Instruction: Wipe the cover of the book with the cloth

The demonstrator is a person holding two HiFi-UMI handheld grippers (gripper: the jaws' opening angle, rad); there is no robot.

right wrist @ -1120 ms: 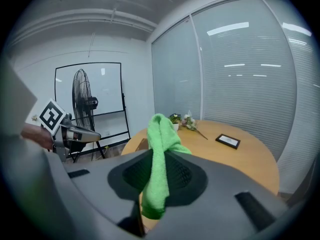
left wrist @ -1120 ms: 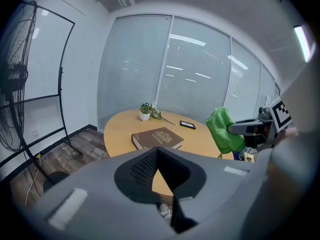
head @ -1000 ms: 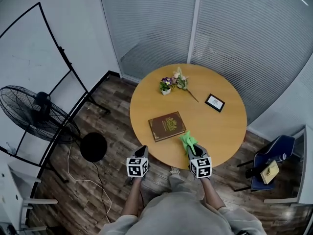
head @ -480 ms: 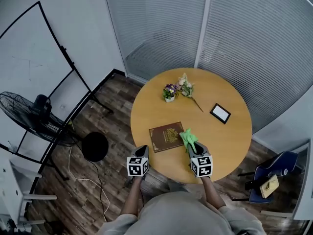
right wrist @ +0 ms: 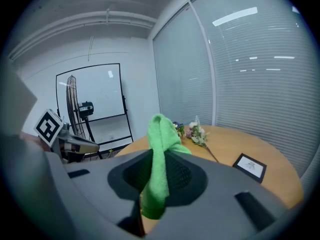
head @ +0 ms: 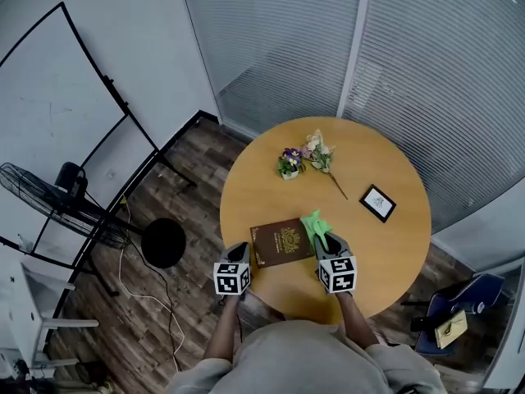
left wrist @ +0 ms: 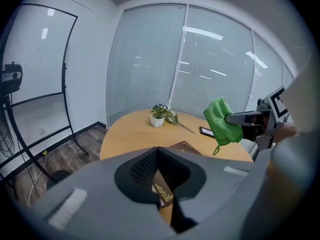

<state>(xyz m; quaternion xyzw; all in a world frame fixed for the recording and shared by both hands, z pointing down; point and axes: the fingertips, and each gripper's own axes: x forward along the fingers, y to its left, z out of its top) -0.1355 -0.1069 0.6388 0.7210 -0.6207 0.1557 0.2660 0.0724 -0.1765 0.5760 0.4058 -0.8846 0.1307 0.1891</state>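
— What have the claws got?

— My right gripper (head: 321, 242) is clamped on the green cloth (head: 314, 223). Its own view shows the cloth pinched between the jaws, with one fold standing up past the tips and the rest hanging below. My left gripper (head: 239, 252) has its jaws drawn in to a narrow slit, and there's nothing in them.

— And the book?

— The book (head: 281, 241) lies flat on the round table (head: 385, 253), just ahead of the left claw's tip and just left of the right claw's. In the head view the cloth overlaps the book's far right corner, and I can't tell there whether it touches. The left gripper view helps: it shows the cloth hanging off the right claw's tip above the tabletop, apparently off the cover. That view also catches a strip of the cover through its own slit.

— Any lettering?

— I see a gold emblem mid-cover and a gold border, too small for me to read. The marker cubes (head: 337, 274) carry only black-and-white square patterns. Well beyond the right claw stands a small white pot of flowers (head: 288, 165), with a loose sprig (head: 321, 154) just beside it. Off to the claw's right lies a black-framed picture (head: 378, 203), and I can't read its print.
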